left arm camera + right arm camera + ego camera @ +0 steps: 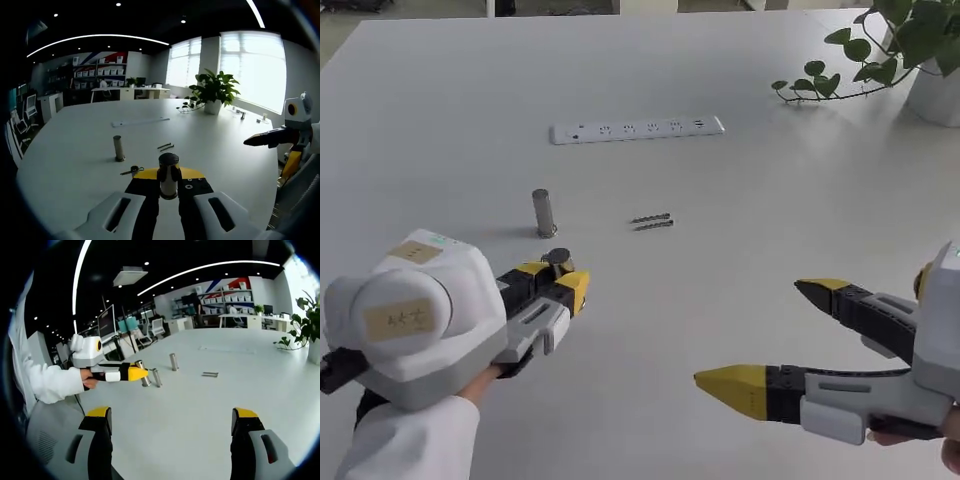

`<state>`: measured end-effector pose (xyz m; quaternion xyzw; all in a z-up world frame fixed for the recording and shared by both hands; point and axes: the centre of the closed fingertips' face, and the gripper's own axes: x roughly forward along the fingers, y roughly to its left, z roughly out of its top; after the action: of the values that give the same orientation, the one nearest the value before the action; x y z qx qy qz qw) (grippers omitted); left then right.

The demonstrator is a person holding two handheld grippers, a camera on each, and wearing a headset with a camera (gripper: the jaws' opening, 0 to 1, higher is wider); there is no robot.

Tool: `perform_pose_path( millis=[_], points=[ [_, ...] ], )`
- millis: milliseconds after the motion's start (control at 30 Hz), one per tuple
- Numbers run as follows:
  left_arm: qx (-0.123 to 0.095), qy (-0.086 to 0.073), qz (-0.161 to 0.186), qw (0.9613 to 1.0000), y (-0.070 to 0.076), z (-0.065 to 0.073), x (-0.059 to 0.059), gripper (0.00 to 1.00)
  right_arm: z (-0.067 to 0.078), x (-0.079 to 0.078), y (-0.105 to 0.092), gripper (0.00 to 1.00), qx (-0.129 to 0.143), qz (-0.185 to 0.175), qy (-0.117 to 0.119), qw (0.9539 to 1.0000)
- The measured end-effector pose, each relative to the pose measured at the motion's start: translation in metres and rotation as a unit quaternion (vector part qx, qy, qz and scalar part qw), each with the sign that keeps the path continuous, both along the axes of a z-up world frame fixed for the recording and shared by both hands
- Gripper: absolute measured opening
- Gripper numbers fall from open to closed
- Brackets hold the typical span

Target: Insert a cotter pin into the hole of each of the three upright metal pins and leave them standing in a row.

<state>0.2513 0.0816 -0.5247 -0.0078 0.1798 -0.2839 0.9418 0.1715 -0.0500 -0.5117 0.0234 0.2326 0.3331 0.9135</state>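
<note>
My left gripper (558, 276) is shut on a short metal pin (169, 176), held upright between its yellow tips just above the table. Another metal pin (543, 213) stands upright farther back. A third, low pin with a cotter pin through it (133, 171) sits just ahead of the left jaw. Two loose cotter pins (652, 221) lie side by side near the table's middle. My right gripper (757, 333) hovers open at the front right, holding nothing. From the right gripper view (172, 415) the left gripper (131, 373) shows beside the pins.
A white power strip (638, 130) lies across the back of the white table (740, 200). A potted plant (910, 45) stands at the far right corner. Office desks and shelves stand well behind the table.
</note>
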Motion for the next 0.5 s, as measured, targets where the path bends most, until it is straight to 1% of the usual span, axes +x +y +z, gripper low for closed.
perform_pose_path(
  millis=[133,167,200,267,300,367,433,500],
  points=[
    [0.002,0.007,0.003,1.0000,-0.003,-0.010,-0.002,0.11,0.001,0.000,-0.001,0.98,0.001,0.000,-0.001,1.0000],
    [0.000,0.014,0.004,0.9999,-0.004,-0.015,-0.003,0.11,0.001,0.000,-0.001,0.98,0.000,0.001,0.000,1.0000],
    [0.000,0.017,0.004,0.9998,-0.005,-0.017,-0.003,0.11,0.000,-0.001,-0.002,0.98,-0.001,0.001,0.000,1.0000],
    [0.002,0.018,0.004,0.9998,-0.005,-0.021,-0.004,0.11,0.000,-0.001,-0.002,0.98,-0.002,0.001,0.000,1.0000],
    [0.002,0.024,0.007,0.9997,-0.006,-0.025,-0.005,0.11,0.000,-0.001,-0.002,0.98,-0.001,0.001,0.001,1.0000],
    [0.018,0.024,0.001,0.9996,-0.007,-0.032,-0.006,0.11,0.000,-0.002,-0.002,0.98,-0.002,0.002,0.002,1.0000],
    [0.015,0.030,0.000,0.9994,-0.008,-0.036,-0.007,0.11,0.000,-0.002,-0.002,0.98,-0.002,0.003,0.003,1.0000],
    [0.015,0.032,-0.001,0.9994,-0.009,-0.040,-0.007,0.11,0.000,-0.002,-0.001,0.98,-0.003,0.004,0.003,1.0000]
  ],
)
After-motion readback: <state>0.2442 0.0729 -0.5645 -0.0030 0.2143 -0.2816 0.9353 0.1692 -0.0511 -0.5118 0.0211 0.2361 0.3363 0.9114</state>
